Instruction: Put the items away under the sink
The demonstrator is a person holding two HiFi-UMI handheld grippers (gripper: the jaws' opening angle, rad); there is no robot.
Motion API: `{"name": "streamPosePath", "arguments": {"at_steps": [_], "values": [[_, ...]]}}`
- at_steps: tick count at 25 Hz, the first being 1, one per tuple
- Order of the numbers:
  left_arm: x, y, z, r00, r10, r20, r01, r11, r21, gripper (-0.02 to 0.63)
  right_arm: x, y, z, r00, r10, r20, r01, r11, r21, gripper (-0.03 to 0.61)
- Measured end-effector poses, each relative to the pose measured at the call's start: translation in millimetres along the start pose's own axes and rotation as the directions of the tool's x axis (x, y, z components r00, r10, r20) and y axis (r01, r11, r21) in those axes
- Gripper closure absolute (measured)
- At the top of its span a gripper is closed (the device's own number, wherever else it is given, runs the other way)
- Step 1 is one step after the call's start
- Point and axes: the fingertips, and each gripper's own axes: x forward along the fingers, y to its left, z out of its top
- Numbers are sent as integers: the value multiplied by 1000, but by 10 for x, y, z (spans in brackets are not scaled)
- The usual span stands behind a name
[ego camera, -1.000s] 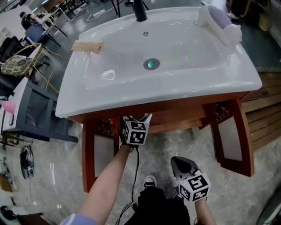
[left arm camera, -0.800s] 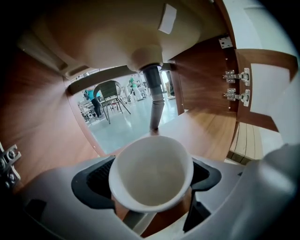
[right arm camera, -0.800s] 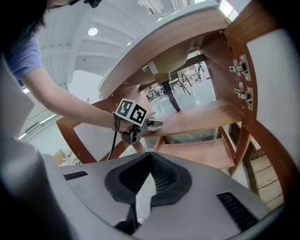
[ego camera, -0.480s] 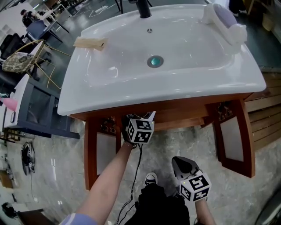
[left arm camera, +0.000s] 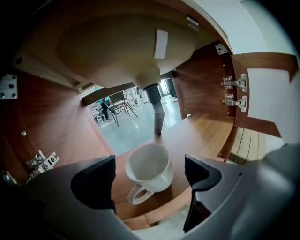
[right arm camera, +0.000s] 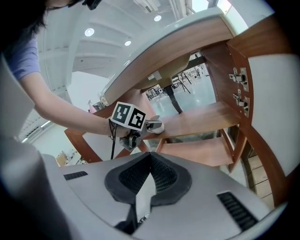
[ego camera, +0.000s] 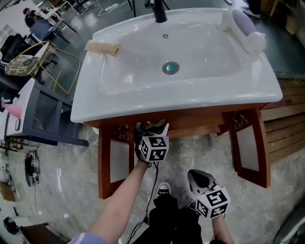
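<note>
A white cup (left arm camera: 149,171) stands on the wooden shelf (left arm camera: 197,136) under the sink, near its front edge, handle towards me. My left gripper (left arm camera: 147,183) is open, one jaw on each side of the cup and neither touching it. In the head view the left gripper (ego camera: 152,127) reaches under the front of the white sink (ego camera: 190,93). From the right gripper view I see the left gripper (right arm camera: 149,124) and the cup (right arm camera: 157,126) at the shelf. My right gripper (ego camera: 200,177) hangs low in front of the cabinet, shut and empty (right arm camera: 151,161).
Both cabinet doors stand open, the left door (ego camera: 116,162) and the right door (ego camera: 248,147). On the sink top lie a wooden piece (ego camera: 102,47) at the left and a lavender and white item (ego camera: 245,26) at the right. A black tap (ego camera: 159,12) stands at the back.
The head view has shifted slightly, so the sink sits a little further right. The left gripper stays at the cabinet's front opening. The right gripper has hardly moved.
</note>
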Motion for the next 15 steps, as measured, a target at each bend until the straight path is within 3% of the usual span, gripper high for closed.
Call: {"name": "streamPosePath", "arguments": {"at_steps": [6,10,15], "values": [[-373,-126,-150,994,-41,-100,32,995,-96,163,-217,158,161,1000,-4,-5,4,1000,6,563],[-662,-145,-87,991,-58,-124,40,990,-139,164,-385,296,318,1000,2,-6,-2,1000,-8,563],[-1120,-224,62,976,-155,-152,116,964,-239,166,-656,520,581,1000,17,-8,-17,999,-33,563]]}}
